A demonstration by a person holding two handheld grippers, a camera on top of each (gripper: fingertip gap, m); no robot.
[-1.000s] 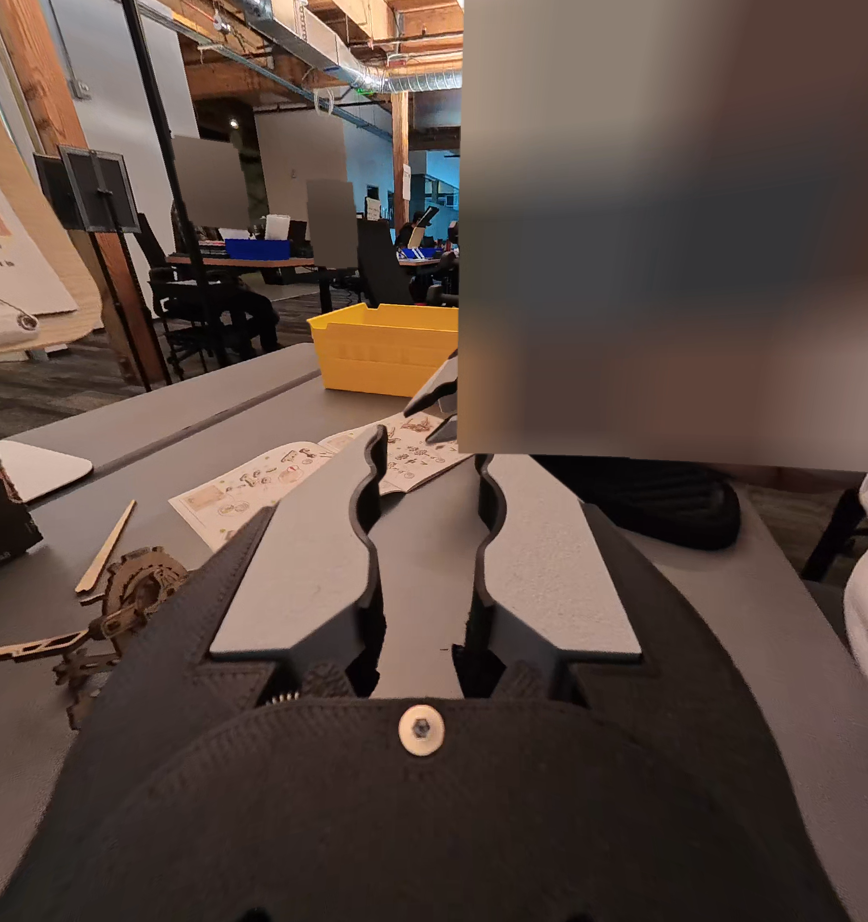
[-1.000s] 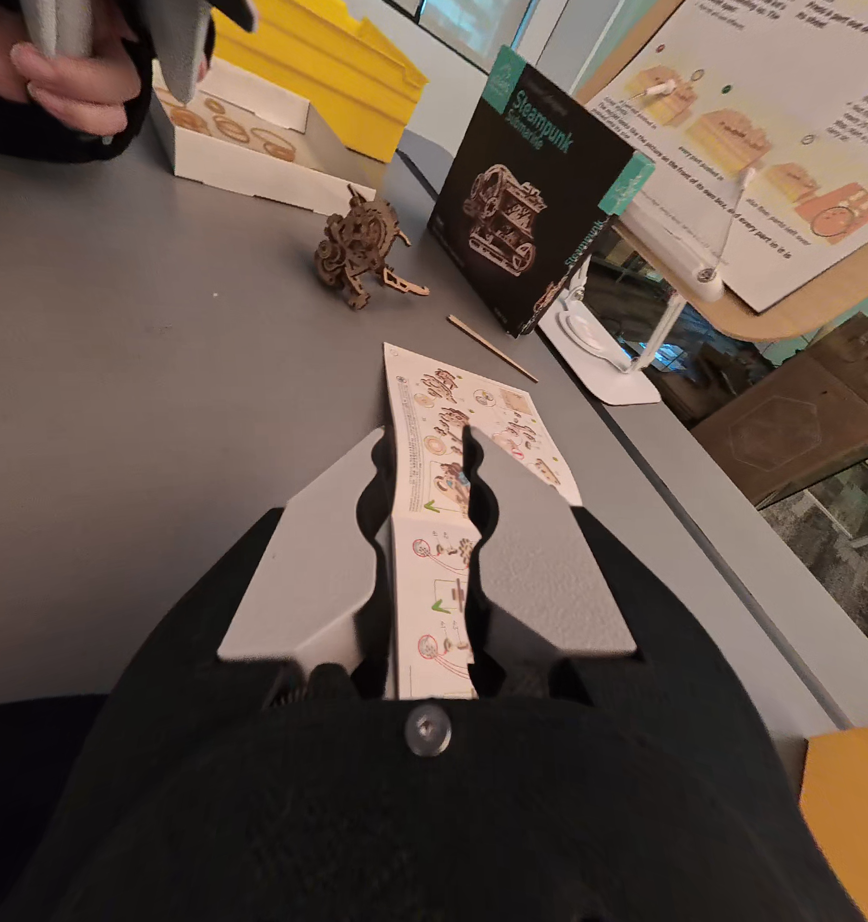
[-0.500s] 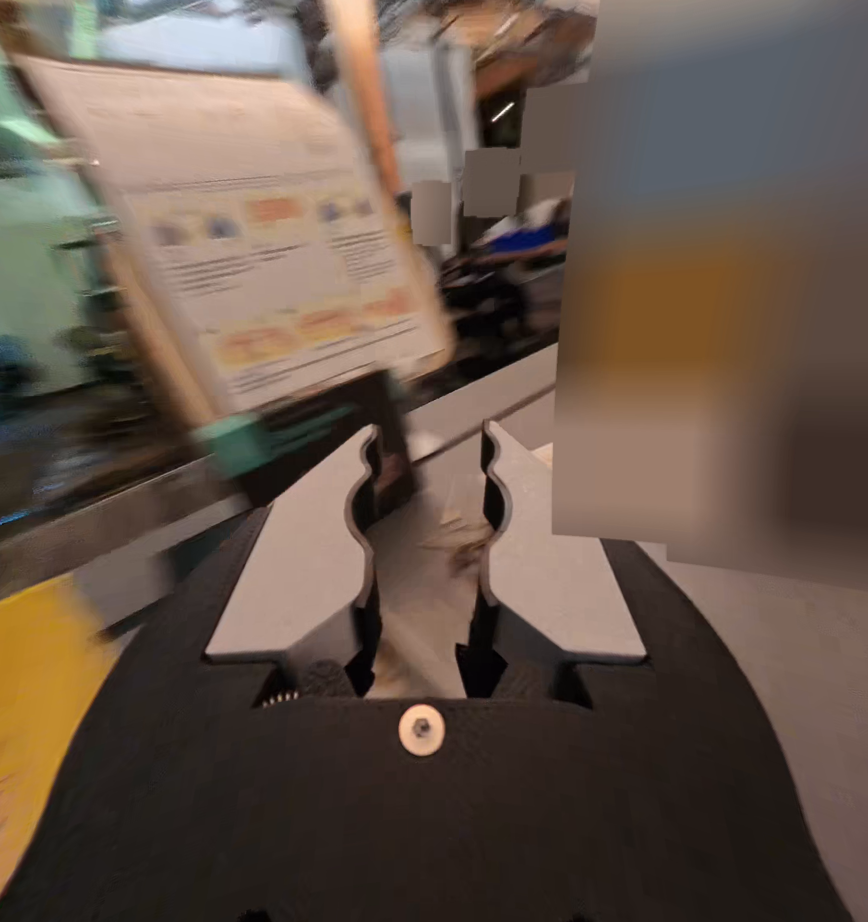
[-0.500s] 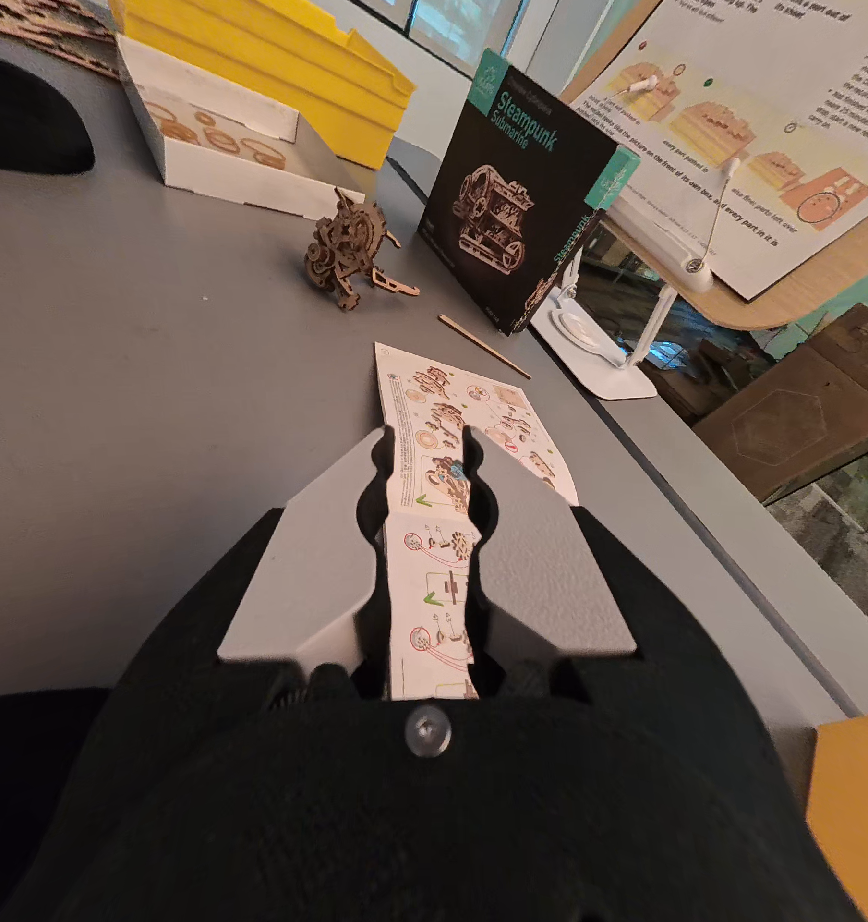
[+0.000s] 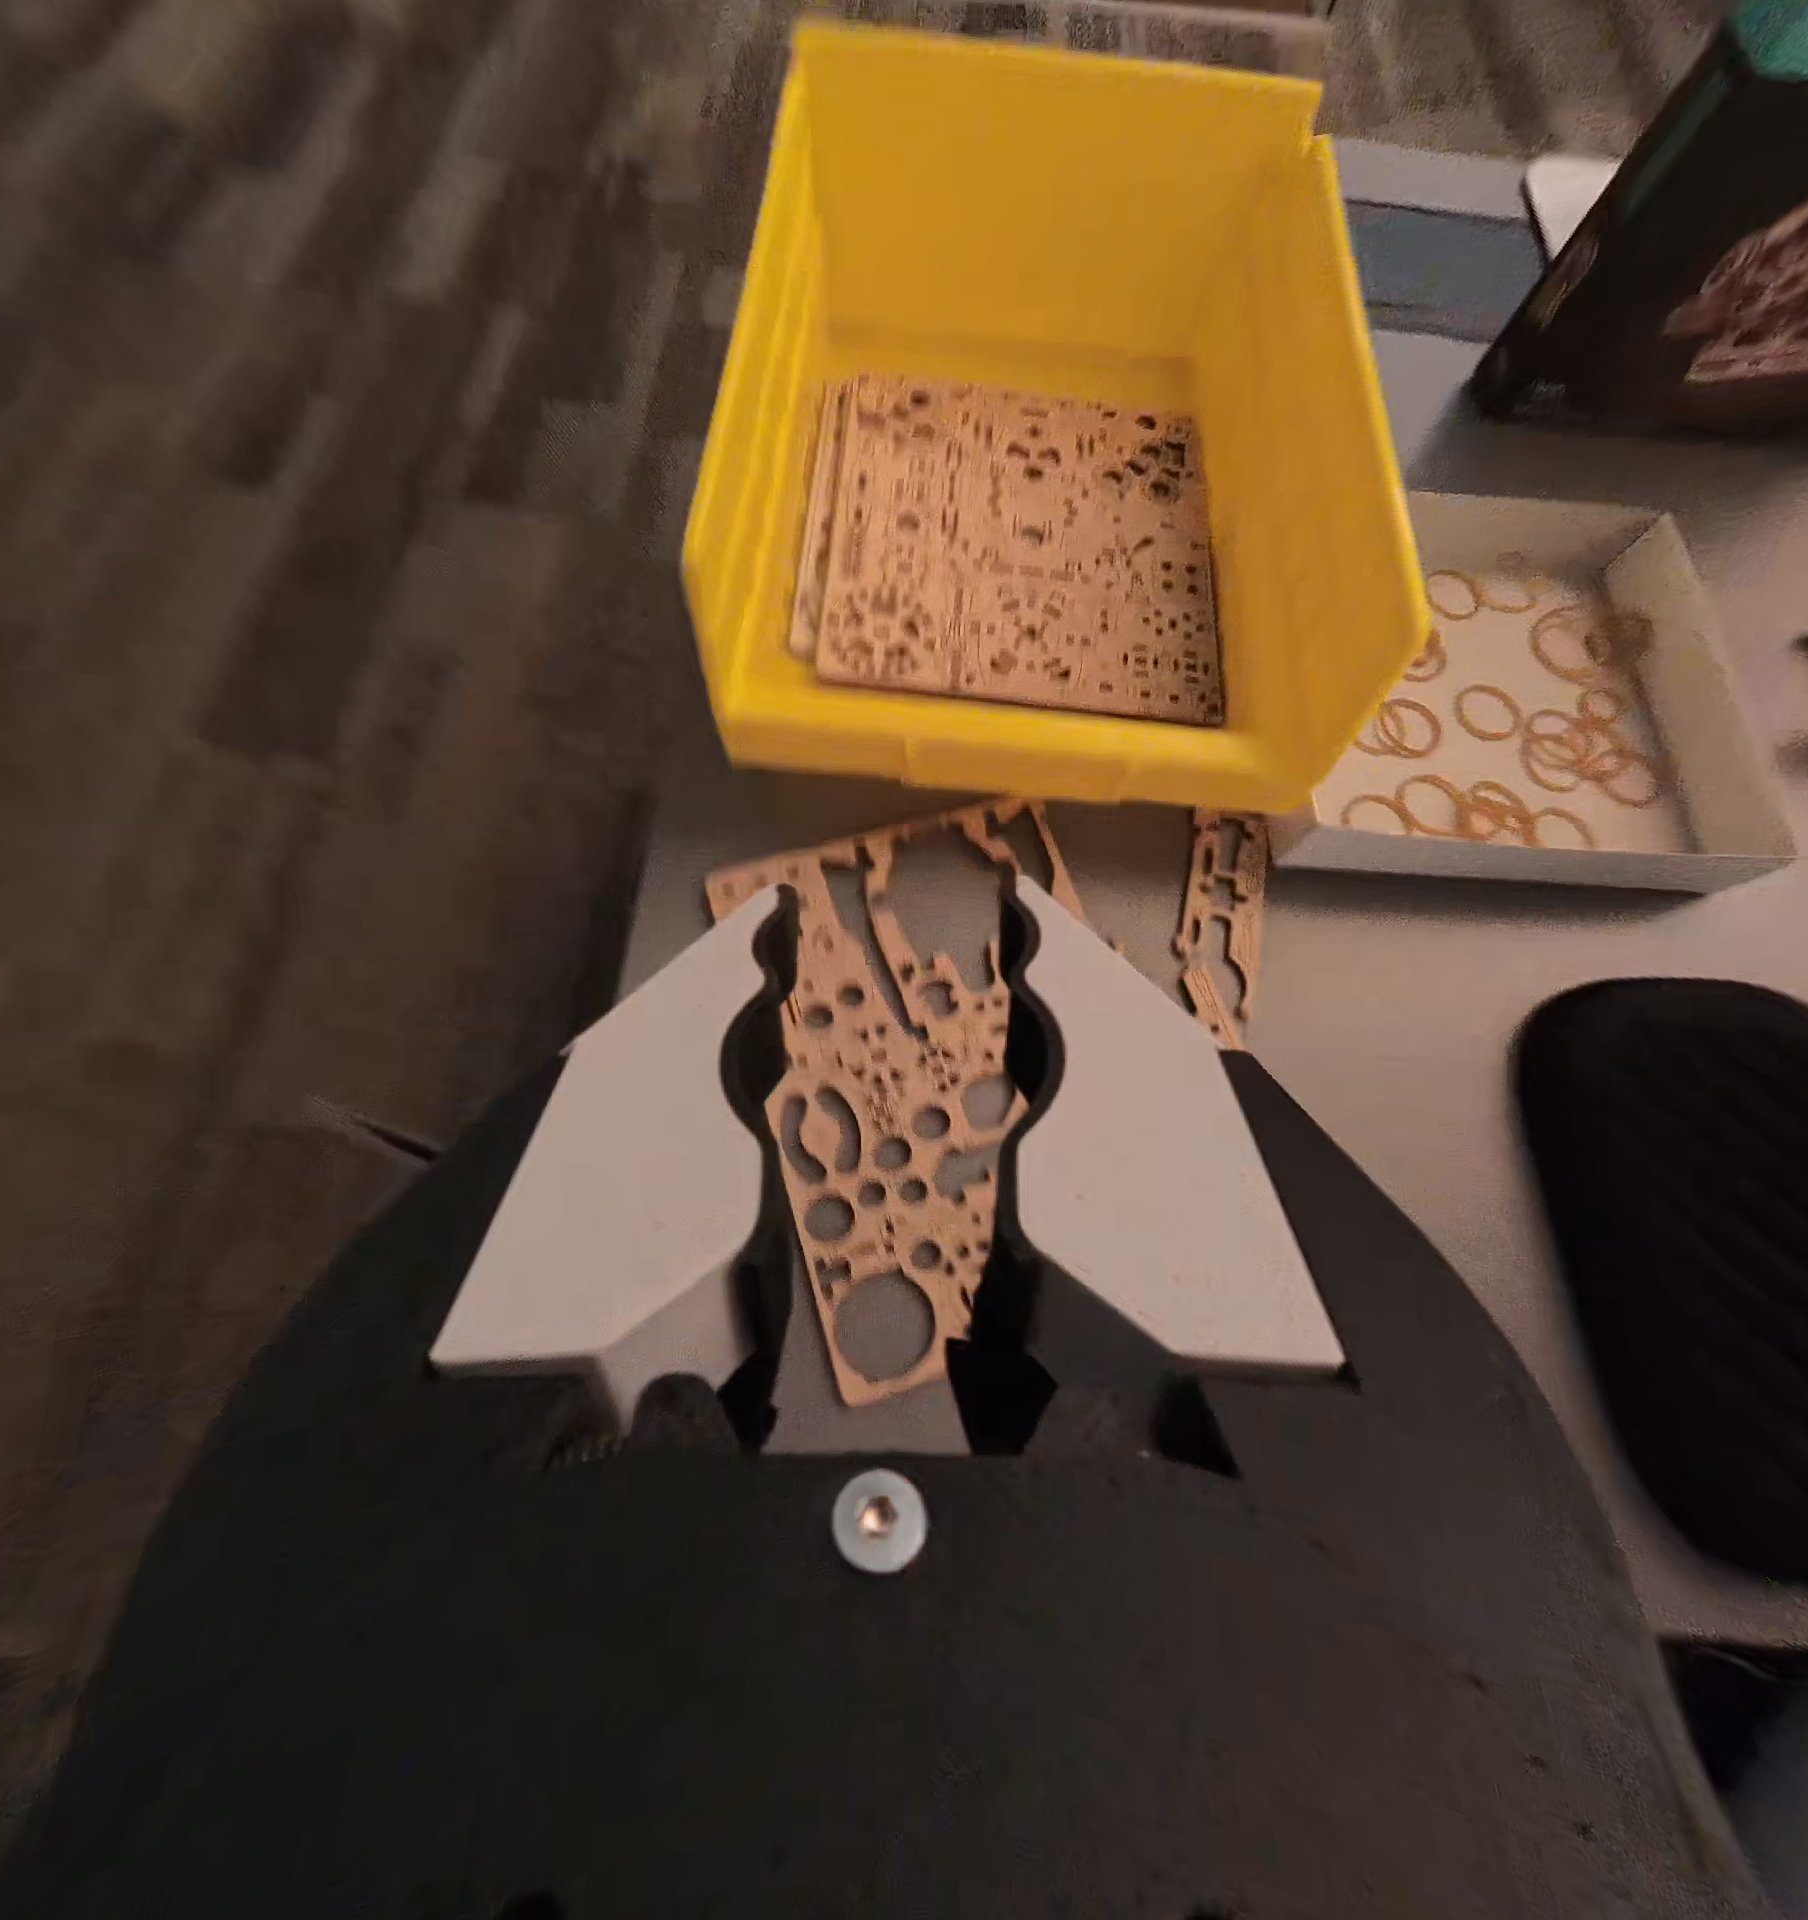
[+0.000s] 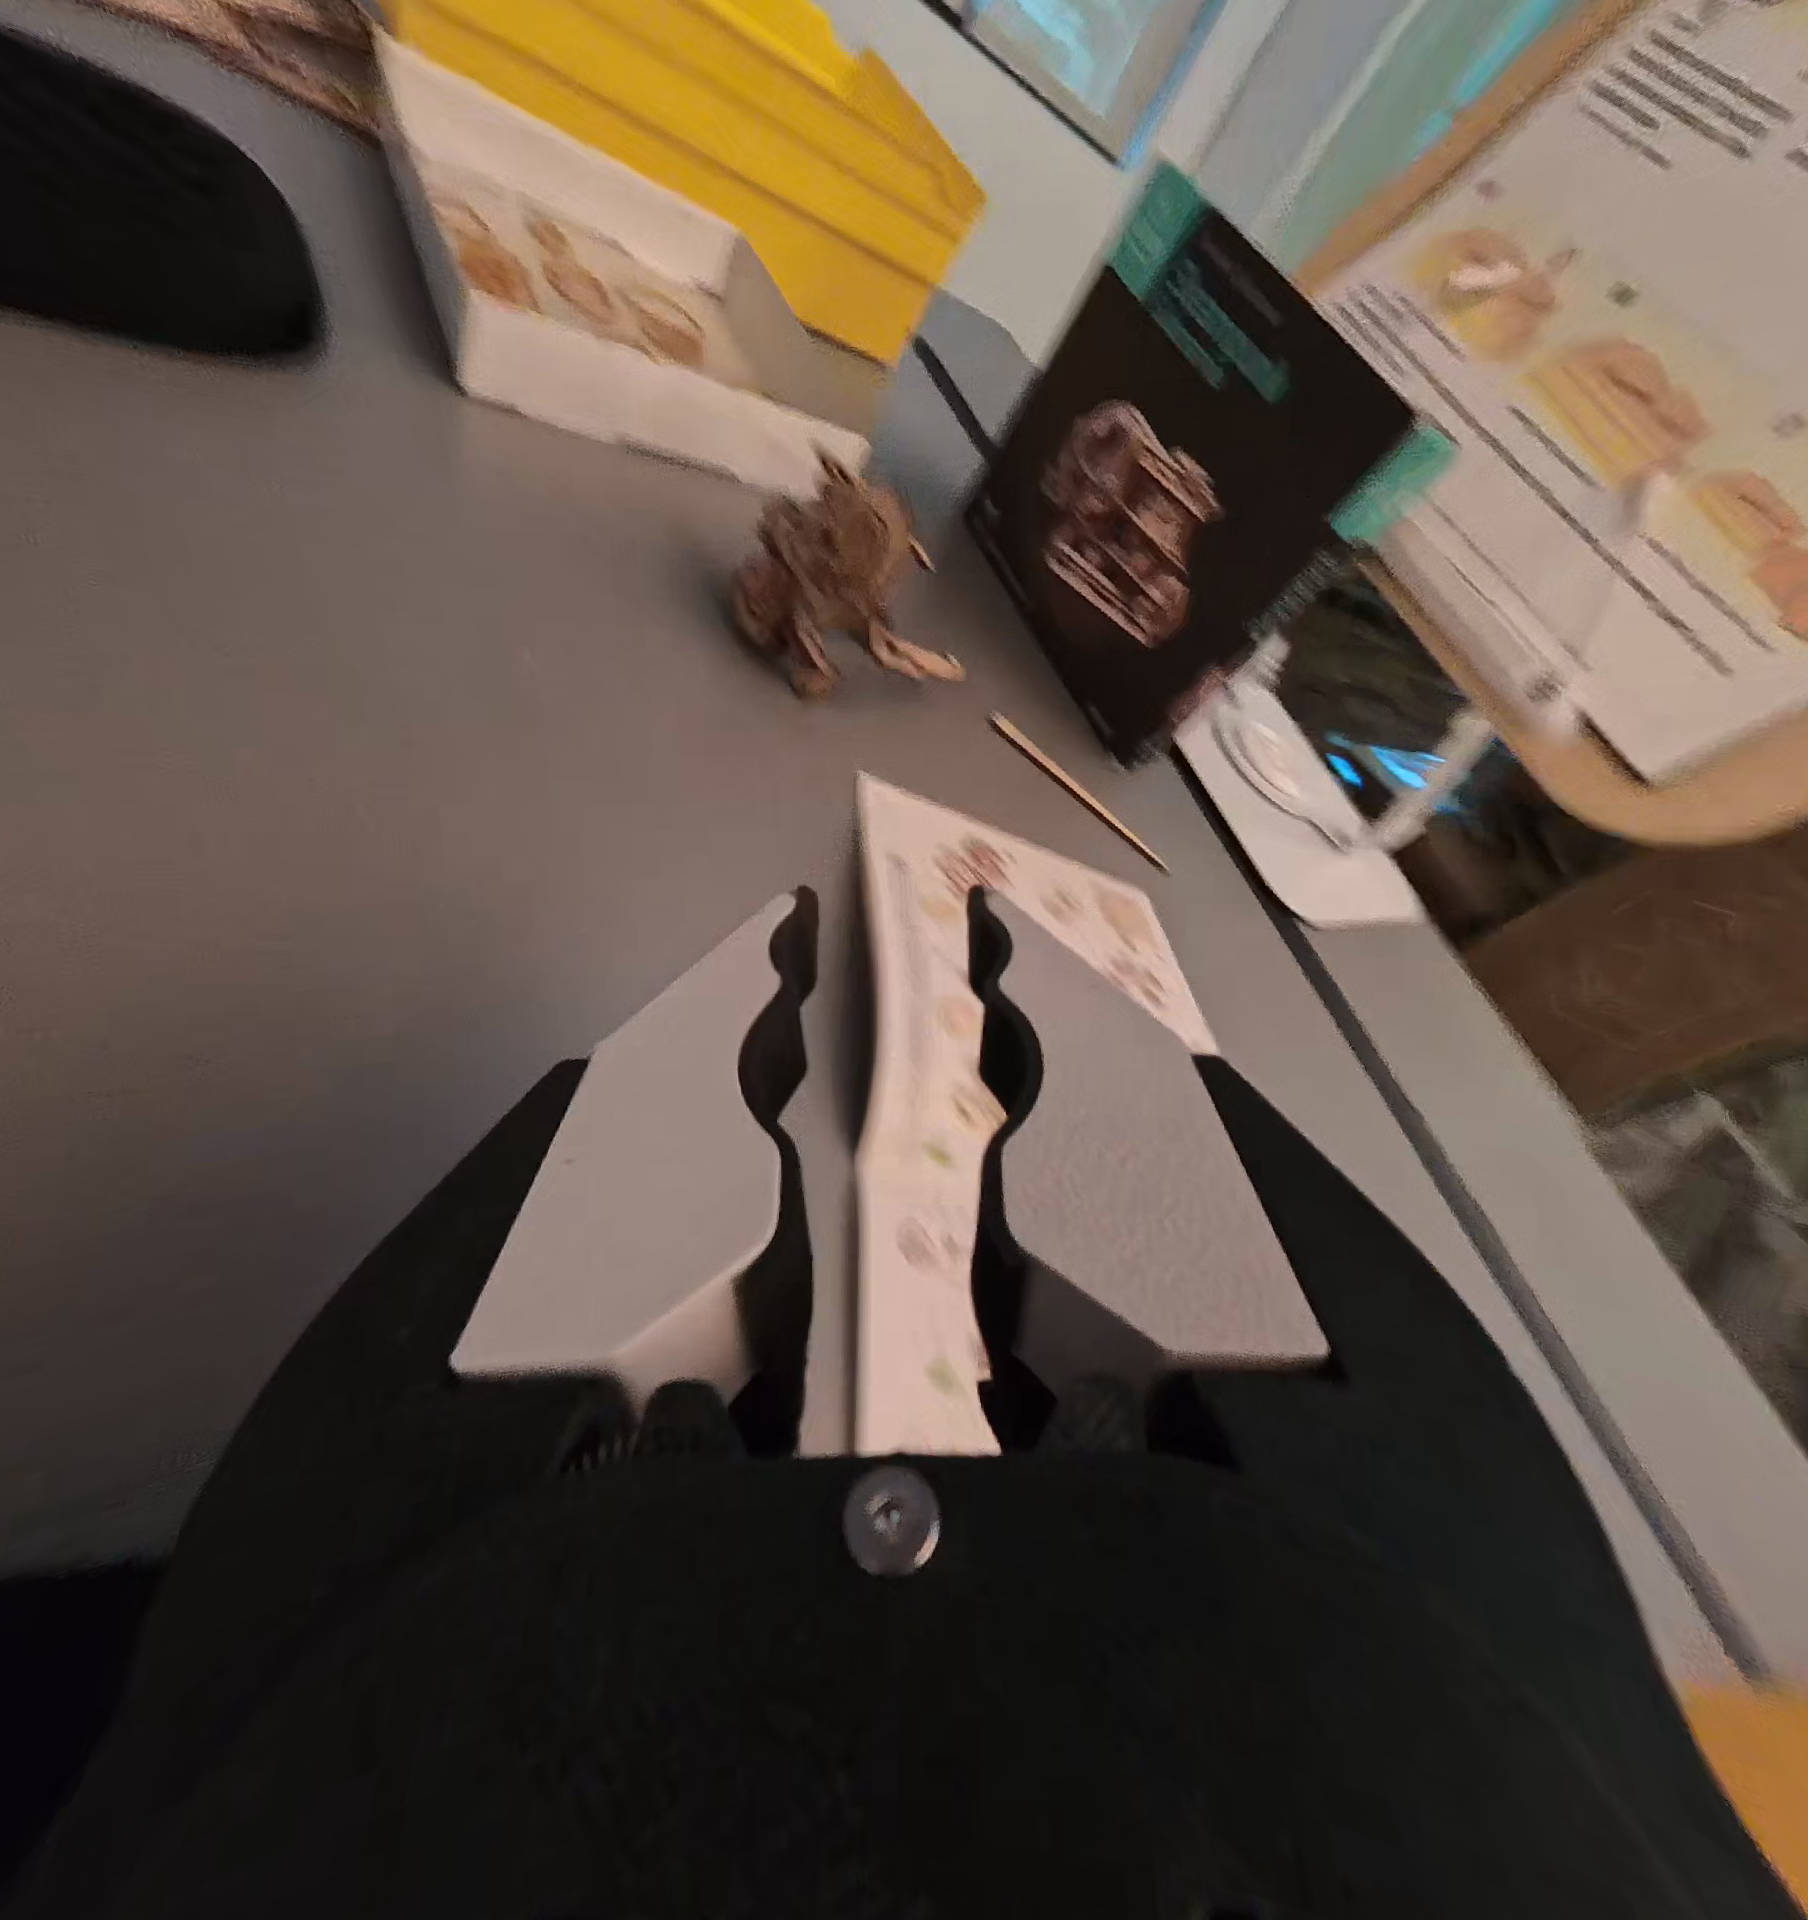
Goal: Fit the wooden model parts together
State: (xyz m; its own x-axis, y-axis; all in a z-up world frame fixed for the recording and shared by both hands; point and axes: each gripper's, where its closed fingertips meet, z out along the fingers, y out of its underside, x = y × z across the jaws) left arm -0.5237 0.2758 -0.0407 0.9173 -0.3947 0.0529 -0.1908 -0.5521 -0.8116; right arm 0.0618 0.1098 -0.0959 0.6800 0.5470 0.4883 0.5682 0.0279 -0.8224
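In the left wrist view my left gripper is open and empty, pointing down over a punched-out wooden parts sheet that lies on the grey table in front of a yellow bin. More wooden sheets lie in that bin. In the right wrist view my right gripper is open and empty above a folded instruction leaflet. A half-built brown wooden model stands on the table beyond it, with a thin wooden stick nearby.
A white tray of rubber bands sits right of the bin. The black kit box stands behind the model, a poster board on a stand to its right. A black rounded object lies at the right. The table edge is left of the bin. The tips of one gripper are about 60 cm away from the tips of the other. The half-built brown wooden model sits 15 cm or so from the ends of my right fingers.
My left gripper has swung round from looking across the room to pointing down at the parts sheet and yellow bin. My right gripper has shifted slightly left over the leaflet, with motion blur.
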